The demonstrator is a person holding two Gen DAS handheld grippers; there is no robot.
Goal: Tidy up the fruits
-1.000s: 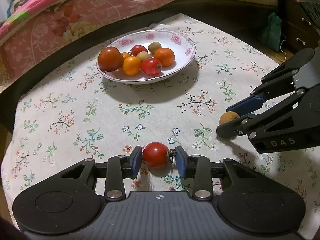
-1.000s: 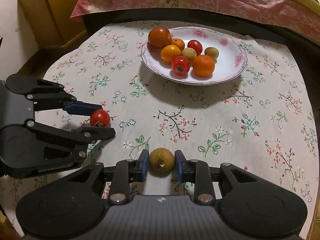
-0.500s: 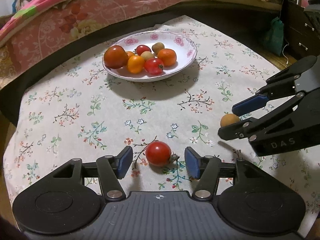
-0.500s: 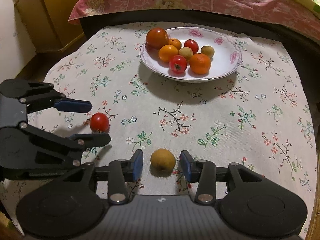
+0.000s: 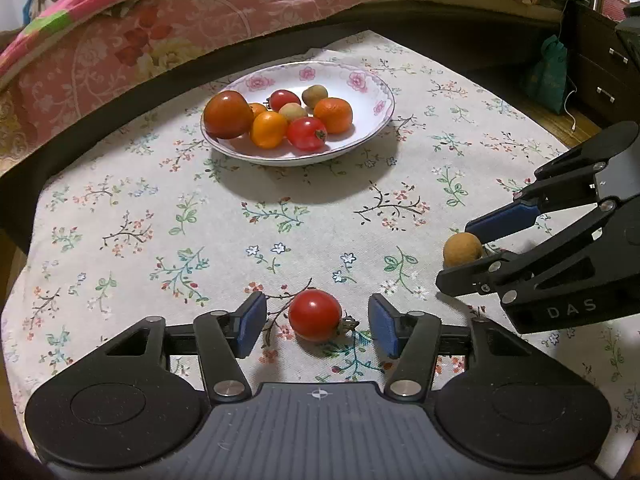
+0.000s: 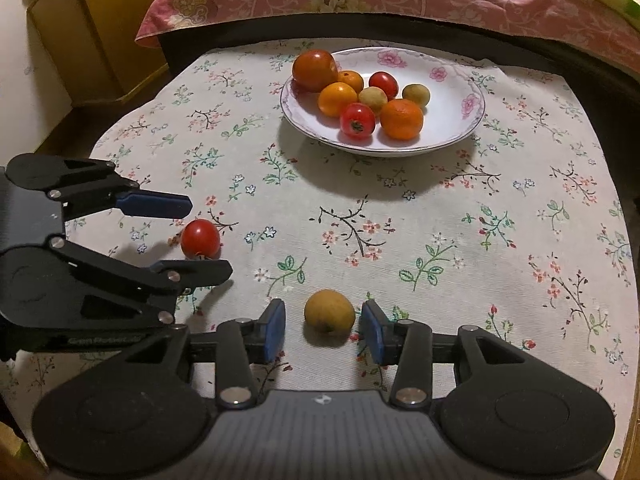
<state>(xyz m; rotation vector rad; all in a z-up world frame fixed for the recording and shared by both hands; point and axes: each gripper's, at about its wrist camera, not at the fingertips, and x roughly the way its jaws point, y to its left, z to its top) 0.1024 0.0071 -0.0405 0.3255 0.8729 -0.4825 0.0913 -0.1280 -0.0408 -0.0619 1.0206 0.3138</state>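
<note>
Two fruits lie loose on the flowered cloth at the near edge, well apart from the plate at the far middle, which already holds a cluster of tomatoes, oranges and small brown fruits toward its left half. The left gripper straddles a tomato; its jaws are closing, but gaps show on both sides, so the pads do not yet press and the tomato rests on the cloth with its stem pointing right. The right gripper straddles a brown fruit, also released, with clear space on each side of the fruit. The step in hand looks like taking hold of both fruits to carry them to the plate. To do it well, each gripper should probably be centred so both pads meet the fruit at its widest part together; an off-centre close would likely roll a round fruit away over the cloth. The tomato is likely soft, so a gentle squeeze that stops at first firm contact seems wise, and the right pad should meet skin and not the stem. The brown fruit seems firmer but smaller, so the pads need to close further. Lifting straight up before moving far should keep the cloth from dragging. The open right half of the plate looks like the safest place to set them, low and slowly, so nothing already there is knocked.
</note>
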